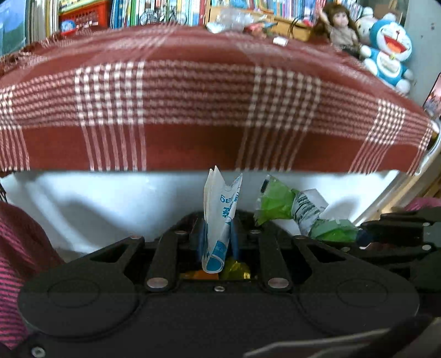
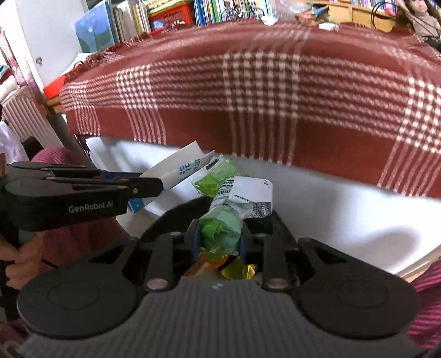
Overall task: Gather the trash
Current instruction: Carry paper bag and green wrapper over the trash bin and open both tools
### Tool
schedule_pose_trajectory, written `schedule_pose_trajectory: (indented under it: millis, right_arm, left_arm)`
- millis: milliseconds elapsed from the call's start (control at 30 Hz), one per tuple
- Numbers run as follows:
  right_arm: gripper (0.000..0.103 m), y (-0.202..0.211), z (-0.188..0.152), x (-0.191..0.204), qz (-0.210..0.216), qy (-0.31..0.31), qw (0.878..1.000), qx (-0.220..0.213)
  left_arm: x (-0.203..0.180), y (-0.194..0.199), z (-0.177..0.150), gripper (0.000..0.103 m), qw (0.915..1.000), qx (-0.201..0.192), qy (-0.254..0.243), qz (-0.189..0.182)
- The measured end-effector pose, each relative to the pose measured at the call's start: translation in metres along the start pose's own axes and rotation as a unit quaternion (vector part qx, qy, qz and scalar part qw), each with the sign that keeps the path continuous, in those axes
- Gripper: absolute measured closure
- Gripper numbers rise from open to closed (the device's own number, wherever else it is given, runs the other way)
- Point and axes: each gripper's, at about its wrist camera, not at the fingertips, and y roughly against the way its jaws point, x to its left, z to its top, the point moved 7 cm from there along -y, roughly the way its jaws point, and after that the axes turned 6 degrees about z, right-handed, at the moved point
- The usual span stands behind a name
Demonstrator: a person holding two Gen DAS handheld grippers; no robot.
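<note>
Left wrist view first: the left gripper (image 1: pixel 219 236) sits low in the centre of the frame, its fingers clamped on one white and blue wrapper (image 1: pixel 220 212) that stands upright between them. Just to its right, one green and white wrapper (image 1: pixel 289 209) is held by the right gripper (image 1: pixel 361 236), which enters from the right edge. Under the fingers, orange and yellow scraps (image 1: pixel 234 270) show in the lower centre, probably rubbish already dropped, though what holds them cannot be told. A checked red cloth (image 1: pixel 193 96) covers the surface across the upper half; at its far edge, top centre, one clear plastic bag (image 1: pixel 228 20) and a few small bits remain.

Right wrist view: the right gripper (image 2: pixel 219 234) pinches the green and white wrapper (image 2: pixel 220 228) at lower centre, while the left gripper (image 2: pixel 154 186) comes in from the left edge with the white and blue wrapper (image 2: pixel 182 169). The same yellow and orange scraps (image 2: pixel 237 270) lie below.

So two pieces are in hand, likely about to be dropped, and the far litter is still to collect.
</note>
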Motion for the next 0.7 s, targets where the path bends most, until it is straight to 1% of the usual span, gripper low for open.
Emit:
schedule_pose_trajectory:
  millis: [200, 400, 433, 500, 533, 567, 600, 667, 700]
  right_arm:
    - [0.070, -0.010, -0.007, -0.002, 0.002, 0.001, 1.000, 0.019]
    - [0.068, -0.017, -0.009, -0.003, 0.002, 0.001, 1.000, 0.030]
    - [0.068, -0.018, -0.009, -0.003, 0.002, 0.002, 1.000, 0.031]
    - [0.065, -0.020, -0.009, -0.003, 0.002, 0.003, 0.999, 0.032]
    - [0.064, -0.021, -0.009, -0.003, 0.002, 0.003, 0.999, 0.032]
    - [0.052, -0.021, -0.009, -0.003, 0.001, 0.002, 1.000, 0.031]
    - [0.046, -0.021, -0.008, -0.004, 0.001, 0.001, 1.000, 0.030]
    - [0.039, -0.022, -0.008, -0.005, 0.003, -0.005, 1.000, 0.028]
    - [0.038, -0.023, -0.007, -0.006, 0.003, -0.007, 1.000, 0.028]
  left_arm:
    - [0.004, -0.014, -0.010, 0.084, 0.9995, 0.032, 0.005, 0.002]
    - [0.004, -0.020, -0.014, 0.082, 0.9992, 0.040, 0.005, 0.004]
    - [0.004, -0.021, -0.014, 0.080, 0.9992, 0.041, 0.004, 0.005]
    - [0.003, -0.023, -0.015, 0.072, 0.9991, 0.043, 0.004, 0.005]
    - [0.003, -0.023, -0.015, 0.066, 0.9990, 0.044, 0.004, 0.006]
    - [0.004, -0.023, -0.015, 0.063, 0.9990, 0.044, 0.006, 0.007]
    - [0.004, -0.023, -0.015, 0.062, 0.9990, 0.043, 0.007, 0.011]
    - [0.005, -0.024, -0.015, 0.055, 0.9989, 0.043, 0.006, 0.014]
    - [0.006, -0.024, -0.015, 0.054, 0.9989, 0.044, 0.007, 0.015]
